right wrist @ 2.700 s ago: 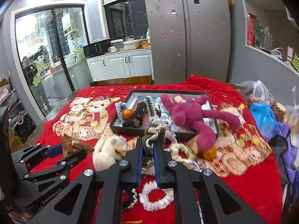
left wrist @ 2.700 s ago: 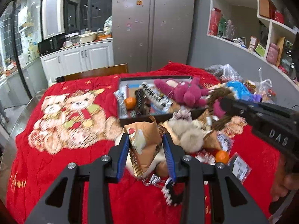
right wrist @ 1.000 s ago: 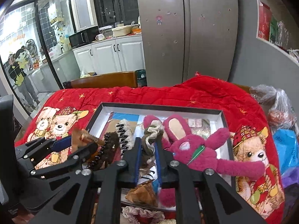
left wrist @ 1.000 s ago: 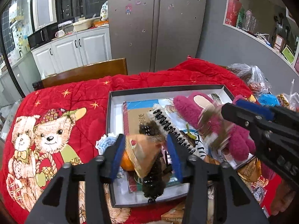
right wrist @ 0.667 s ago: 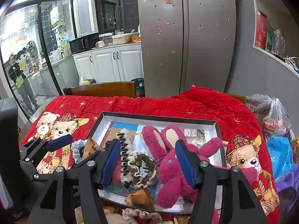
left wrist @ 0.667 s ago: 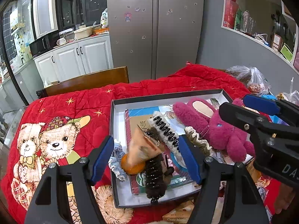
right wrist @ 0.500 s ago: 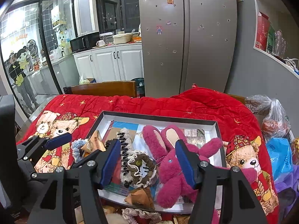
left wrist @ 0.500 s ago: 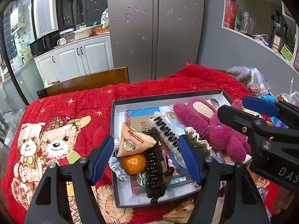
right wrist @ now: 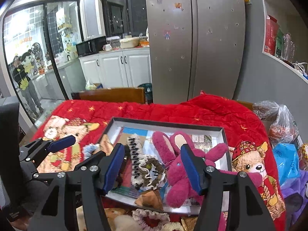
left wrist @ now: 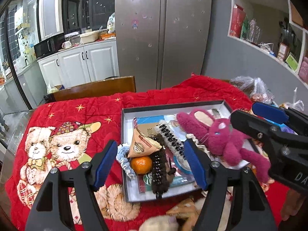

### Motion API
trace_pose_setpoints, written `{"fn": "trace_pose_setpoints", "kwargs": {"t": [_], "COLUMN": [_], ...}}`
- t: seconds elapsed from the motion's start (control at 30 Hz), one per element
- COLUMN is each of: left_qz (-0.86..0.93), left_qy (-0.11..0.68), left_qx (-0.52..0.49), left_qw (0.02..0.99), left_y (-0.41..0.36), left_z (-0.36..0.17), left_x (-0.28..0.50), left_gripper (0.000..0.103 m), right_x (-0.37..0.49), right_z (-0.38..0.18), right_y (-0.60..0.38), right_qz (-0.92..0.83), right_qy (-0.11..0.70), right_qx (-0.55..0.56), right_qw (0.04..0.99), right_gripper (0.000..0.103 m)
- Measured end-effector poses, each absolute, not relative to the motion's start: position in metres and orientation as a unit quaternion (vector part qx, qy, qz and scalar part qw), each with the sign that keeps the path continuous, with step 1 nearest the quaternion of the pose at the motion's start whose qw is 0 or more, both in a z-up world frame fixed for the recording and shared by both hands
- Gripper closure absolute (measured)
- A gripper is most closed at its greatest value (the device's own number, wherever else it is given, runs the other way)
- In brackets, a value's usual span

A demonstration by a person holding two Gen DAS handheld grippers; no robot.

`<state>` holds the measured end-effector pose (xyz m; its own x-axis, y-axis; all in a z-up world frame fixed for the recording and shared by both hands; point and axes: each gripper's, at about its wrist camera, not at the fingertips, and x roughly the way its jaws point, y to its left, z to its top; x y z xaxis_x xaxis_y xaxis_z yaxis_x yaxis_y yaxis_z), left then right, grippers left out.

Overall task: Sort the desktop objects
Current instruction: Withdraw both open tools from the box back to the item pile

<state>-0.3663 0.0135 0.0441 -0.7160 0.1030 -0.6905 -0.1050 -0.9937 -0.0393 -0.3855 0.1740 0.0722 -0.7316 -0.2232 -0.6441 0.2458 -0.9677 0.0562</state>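
Note:
A black-rimmed tray (left wrist: 173, 106) (right wrist: 167, 123) lies on the red quilt. Inside it a brown triangular packet (left wrist: 142, 144) rests on an orange (left wrist: 141, 164), beside a dark hair claw (left wrist: 159, 173), a white comb clip (left wrist: 171, 140) and a pink plush rabbit (left wrist: 221, 138) (right wrist: 179, 165). A brown-and-white scrunchie (right wrist: 150, 169) lies next to the rabbit. My left gripper (left wrist: 151, 161) (right wrist: 89, 147) hovers open above the packet, touching nothing. Open too, my right gripper (right wrist: 153, 165) (left wrist: 243, 110) hangs over the scrunchie, its pads clear of it.
The red bear-print quilt (left wrist: 63, 134) covers the table. A wooden chair back (left wrist: 94, 88) stands behind it. Plastic bags (right wrist: 279, 123) crowd the right side. Loose plush and packets (left wrist: 179, 213) lie at the near edge below the tray.
Both grippers opened. The left let go of the triangular packet, which now lies on the orange; the right let go of the scrunchie into the tray. Both have risen slightly.

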Motion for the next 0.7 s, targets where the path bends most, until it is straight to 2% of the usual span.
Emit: {"fn": "trace_pose_setpoints", "kwargs": {"t": [0.13, 0.27, 0.37, 0.53, 0.7], "left_qz": [0.934, 0.942, 0.943, 0.941, 0.932], "left_qy": [0.014, 0.047, 0.034, 0.022, 0.005], "left_qx": [-0.353, -0.331, -0.33, -0.336, -0.358], "left_qw": [0.056, 0.036, 0.038, 0.044, 0.062], "left_y": [0.013, 0.015, 0.01, 0.006, 0.008], "left_z": [0.069, 0.089, 0.096, 0.081, 0.04], "left_x": [-0.333, -0.299, -0.272, -0.219, -0.171], "left_gripper": [0.03, 0.024, 0.024, 0.024, 0.024], "right_x": [-0.357, -0.323, -0.296, -0.256, -0.218], "right_z": [0.097, 0.122, 0.137, 0.147, 0.129], "right_y": [0.178, 0.183, 0.185, 0.186, 0.186], "right_qz": [-0.939, -0.948, -0.955, -0.96, -0.958], "right_qy": [0.018, 0.019, 0.023, 0.03, 0.042], "right_qx": [0.32, 0.294, 0.277, 0.26, 0.264], "right_qw": [0.127, 0.12, 0.107, 0.099, 0.104], "right_gripper": [0.04, 0.036, 0.035, 0.032, 0.031]}}
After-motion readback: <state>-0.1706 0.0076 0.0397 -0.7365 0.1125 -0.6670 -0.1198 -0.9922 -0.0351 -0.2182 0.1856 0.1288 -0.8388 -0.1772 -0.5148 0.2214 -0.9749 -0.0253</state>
